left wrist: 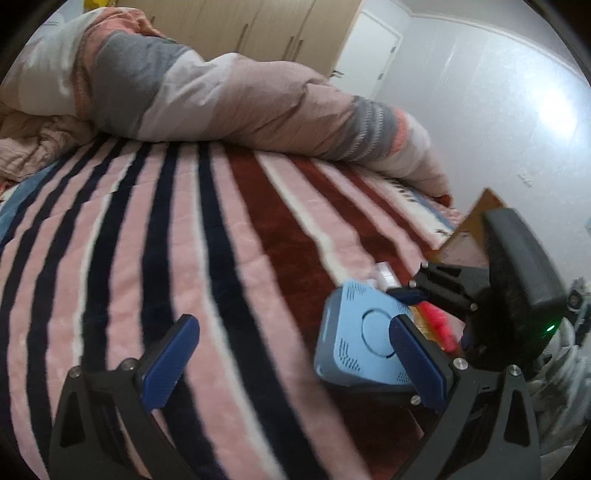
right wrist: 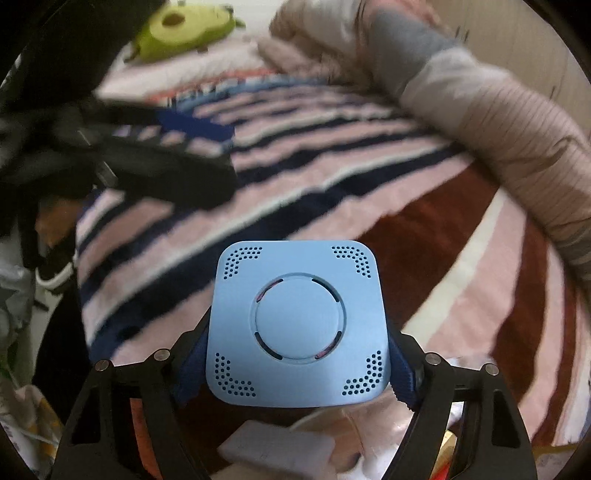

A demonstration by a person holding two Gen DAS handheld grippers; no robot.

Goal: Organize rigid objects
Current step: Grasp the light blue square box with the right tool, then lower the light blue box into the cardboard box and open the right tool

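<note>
A light blue square box (right wrist: 299, 321) with rounded corners, a round centre disc and dotted corner vents sits between my right gripper's (right wrist: 295, 365) blue pads, which are shut on its sides above the striped bedspread (right wrist: 332, 177). The same box (left wrist: 364, 339) shows low at the right in the left wrist view, with the right gripper's black body (left wrist: 517, 280) behind it. My left gripper (left wrist: 295, 365) is open and empty over the pink and navy stripes, its right pad (left wrist: 417, 363) in front of the box. The left gripper shows blurred at the upper left of the right wrist view (right wrist: 155, 155).
A rolled pink and grey quilt (left wrist: 229, 96) lies along the far side of the bed. A green avocado-shaped toy (right wrist: 184, 33) lies at the head of the bed. A white flat box (right wrist: 277, 454) and small items lie below the right gripper. A red object (left wrist: 439, 325) and a brown board (left wrist: 469, 236) lie behind the box.
</note>
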